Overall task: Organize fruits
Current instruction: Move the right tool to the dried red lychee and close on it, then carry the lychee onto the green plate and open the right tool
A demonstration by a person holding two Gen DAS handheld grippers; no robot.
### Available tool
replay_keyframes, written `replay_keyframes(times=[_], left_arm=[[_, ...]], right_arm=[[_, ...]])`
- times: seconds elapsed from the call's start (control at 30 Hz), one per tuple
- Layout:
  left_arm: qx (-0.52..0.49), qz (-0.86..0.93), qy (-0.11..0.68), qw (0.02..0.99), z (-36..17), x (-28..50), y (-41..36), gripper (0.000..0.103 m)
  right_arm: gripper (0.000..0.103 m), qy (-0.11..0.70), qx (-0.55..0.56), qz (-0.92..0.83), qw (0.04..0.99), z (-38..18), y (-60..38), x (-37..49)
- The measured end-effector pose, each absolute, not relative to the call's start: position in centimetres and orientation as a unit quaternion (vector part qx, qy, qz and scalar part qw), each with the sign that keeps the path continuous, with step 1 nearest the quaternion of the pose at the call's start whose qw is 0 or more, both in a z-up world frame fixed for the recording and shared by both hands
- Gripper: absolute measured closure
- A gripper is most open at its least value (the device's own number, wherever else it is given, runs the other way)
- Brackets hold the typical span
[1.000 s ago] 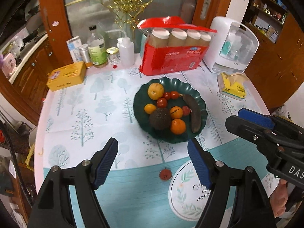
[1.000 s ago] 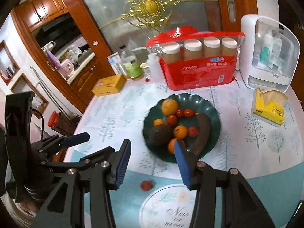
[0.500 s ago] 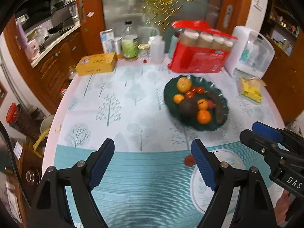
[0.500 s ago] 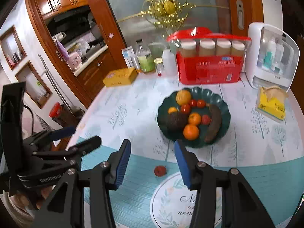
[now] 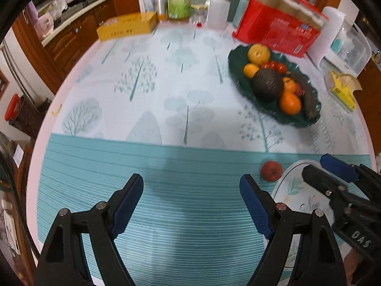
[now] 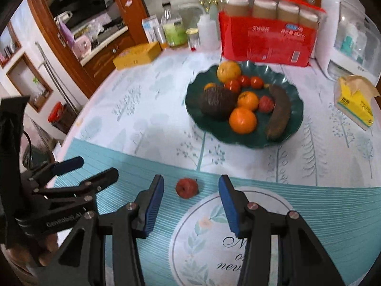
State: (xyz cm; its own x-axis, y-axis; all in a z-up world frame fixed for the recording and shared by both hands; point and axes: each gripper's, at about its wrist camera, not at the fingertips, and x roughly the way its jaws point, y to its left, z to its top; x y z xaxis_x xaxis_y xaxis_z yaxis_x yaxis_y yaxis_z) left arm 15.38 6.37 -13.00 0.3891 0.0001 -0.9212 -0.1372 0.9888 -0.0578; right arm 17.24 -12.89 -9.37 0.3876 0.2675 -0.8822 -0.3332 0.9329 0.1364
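Compared with the frames a second earlier, both claws sit lower over the round table with the tree-printed, teal-banded cloth [image 5: 152,109], and the tabletop fills more of each view. The left gripper [image 5: 191,191] has just been widening its jaws; they stand wide apart with only teal cloth between them. The right gripper [image 6: 190,194] is unchanged in spread, jaws parted and gripping nothing; the small dark-red loose fruit [image 6: 187,188] now lies on the cloth between its blue pads [image 6: 154,197], touching neither, whereas earlier it lay below the jaw gap in view.

In the left wrist view the same fruit [image 5: 271,171] lies just right of the left claw's right finger, at the rim of the white circular floral print [image 5: 293,186].

The scalloped dark-green plate [image 6: 294,116], holding oranges, small tomatoes, a dark rough-skinned round fruit and a blackened banana, stands well apart, further in.

Open cloth spans the near and left part of the table up to its pale edge. The far edge is crowded by a yellow carton [image 6: 137,55], bottles and a red multipack of paper rolls [image 6: 266,44]; a yellow tissue pack [image 6: 354,103] lies at right.
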Motion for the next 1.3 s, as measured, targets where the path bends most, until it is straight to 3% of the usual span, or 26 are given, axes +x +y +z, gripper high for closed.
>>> replay_keyframes(times=[0.57,0.63,0.7,1.0,1.2,1.3], left_arm=[[-0.064,0.051,0.576,0.813,-16.3,16.1,6.9,0.021],[-0.065,0.05,0.577,0.813,-16.3,16.3,6.9,0.021],[-0.064,0.049,0.577,0.813,-16.4,16.3,6.9,0.021],[-0.056,0.049,0.585,0.808,-16.4,15.9,6.6,0.021],[-0.068,0.045,0.579,0.811,-15.6,14.5,6.7,0.003],[-0.081,0.039,0.577,0.812,-14.9,13.7,6.9,0.001]], right_arm=[[0.055,0.536,-0.085,0.192,0.818,-15.3,-10.2,18.4],[0.058,0.534,-0.093,0.188,0.819,-15.6,-10.1,18.4],[0.07,0.538,-0.097,0.19,0.816,-16.0,-9.9,18.3],[0.071,0.544,-0.094,0.183,0.813,-16.2,-9.7,17.9],[0.071,0.548,-0.07,0.177,0.814,-15.3,-10.5,16.7],[0.071,0.548,-0.063,0.171,0.817,-14.5,-10.9,16.0]])
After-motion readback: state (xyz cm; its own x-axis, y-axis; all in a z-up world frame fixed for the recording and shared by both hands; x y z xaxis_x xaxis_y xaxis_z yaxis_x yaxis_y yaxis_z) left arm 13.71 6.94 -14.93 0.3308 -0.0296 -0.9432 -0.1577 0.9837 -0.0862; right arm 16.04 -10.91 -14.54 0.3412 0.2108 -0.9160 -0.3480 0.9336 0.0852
